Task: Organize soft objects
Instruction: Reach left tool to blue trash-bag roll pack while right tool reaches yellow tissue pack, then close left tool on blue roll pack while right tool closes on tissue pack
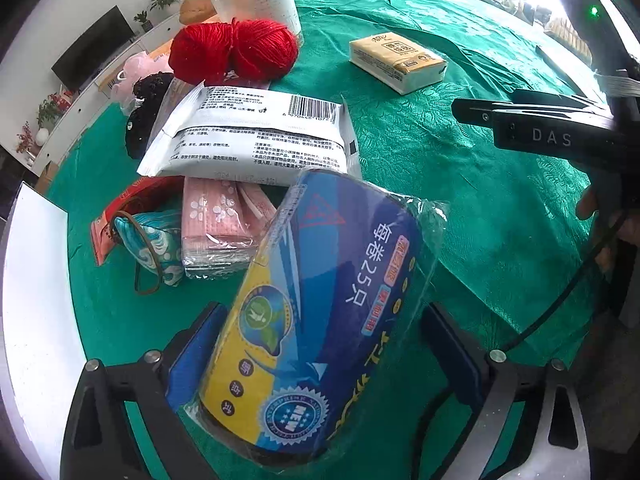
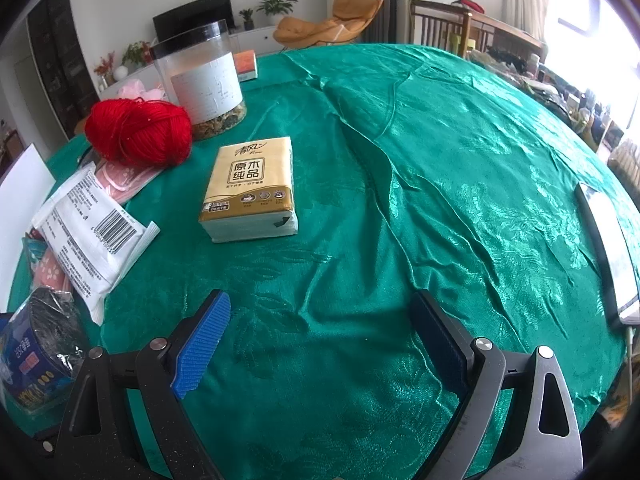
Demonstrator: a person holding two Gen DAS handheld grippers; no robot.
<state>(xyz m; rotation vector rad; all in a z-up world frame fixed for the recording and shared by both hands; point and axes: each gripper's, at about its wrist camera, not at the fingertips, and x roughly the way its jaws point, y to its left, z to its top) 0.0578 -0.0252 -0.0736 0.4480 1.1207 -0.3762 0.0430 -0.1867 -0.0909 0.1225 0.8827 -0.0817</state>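
A roll of bags (image 1: 320,320) in a blue and yellow wrapper lies slanted between the fingers of my left gripper (image 1: 320,340), whose blue pads touch it on both sides. The roll (image 2: 40,344) shows at the lower left of the right wrist view. Beyond it lie a white wipes packet (image 1: 256,136), a pink mask pack (image 1: 216,224), a teal pouch (image 1: 152,248) and red yarn (image 1: 234,52). A yellow tissue pack (image 2: 250,188) lies alone on the green cloth. My right gripper (image 2: 320,340) stands open above bare cloth, nothing between its fingers.
A clear jar (image 2: 204,80) stands behind the yarn (image 2: 138,132). A white box (image 1: 32,280) sits at the table's left edge. A flat glossy device (image 2: 608,248) lies at the right edge. Green tablecloth (image 2: 400,200) covers the round table. The right gripper (image 1: 464,110) reaches in from the right.
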